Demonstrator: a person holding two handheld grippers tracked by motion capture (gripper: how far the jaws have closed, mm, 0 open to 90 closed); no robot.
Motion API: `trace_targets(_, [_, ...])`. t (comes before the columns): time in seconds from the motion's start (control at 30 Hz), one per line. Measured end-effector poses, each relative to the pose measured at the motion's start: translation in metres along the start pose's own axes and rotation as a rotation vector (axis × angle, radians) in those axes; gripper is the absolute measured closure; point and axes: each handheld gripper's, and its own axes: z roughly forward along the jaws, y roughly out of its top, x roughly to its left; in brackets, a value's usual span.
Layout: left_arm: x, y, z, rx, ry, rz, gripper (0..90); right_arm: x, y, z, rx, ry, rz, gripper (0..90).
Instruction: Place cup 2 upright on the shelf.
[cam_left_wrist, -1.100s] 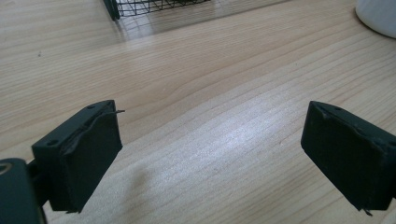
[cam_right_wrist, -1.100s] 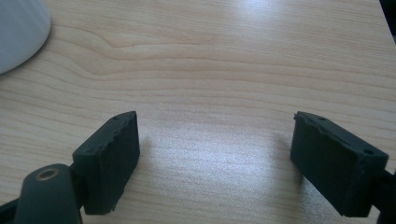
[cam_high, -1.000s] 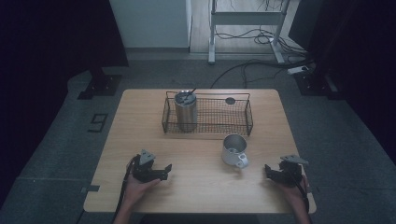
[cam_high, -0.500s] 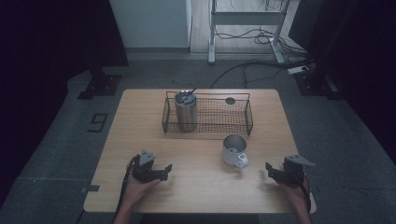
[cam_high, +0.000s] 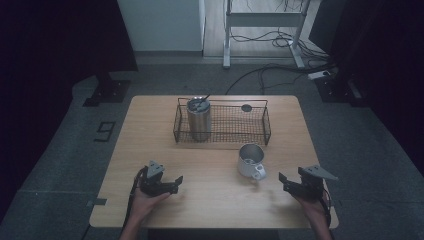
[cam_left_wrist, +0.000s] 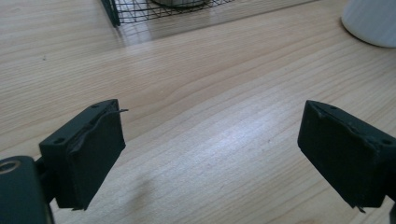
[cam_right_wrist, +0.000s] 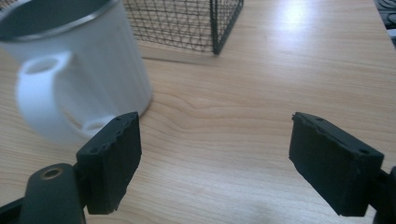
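A white mug (cam_high: 250, 160) with a dark inside stands on the wooden table (cam_high: 215, 205), handle toward the near edge. My right gripper (cam_high: 283, 182) hovers just to its right, open and empty. In the right gripper view the mug (cam_right_wrist: 79, 70) sits left of and beyond the gripper (cam_right_wrist: 215, 154), with bare wood between the pads. My left gripper (cam_high: 176, 181) rests at the near left, pointing right. Its jaws have just been closing a little, and they are still open with nothing between them (cam_left_wrist: 210, 149). The mug's side (cam_left_wrist: 373, 21) shows far off.
A black wire basket (cam_high: 265, 122) stands at the table's far middle with a steel tumbler (cam_high: 198, 119) upright in its left end and a small dark disc (cam_high: 246, 107) at its back. Its corners show in the gripper views (cam_left_wrist: 140, 9) (cam_right_wrist: 187, 23).
My right gripper has lifted a little from the table beside the mug. The left hand has stayed where it was. Mug, basket and tumbler have not moved.
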Motion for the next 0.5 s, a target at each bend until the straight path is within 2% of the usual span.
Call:
trace_targets(0.27, [-0.009, 0.001, 0.001, 0.004, -0.002, 0.017, 7.2, 0.016, 0.008, -0.009, -0.036, 0.042, -0.021, 16.8])
trace_targets(0.5, [-0.008, 0.0, 0.002, 0.013, 0.002, 0.013, 7.0, 0.035, 0.018, -0.01, -0.058, 0.105, -0.057, 16.3])
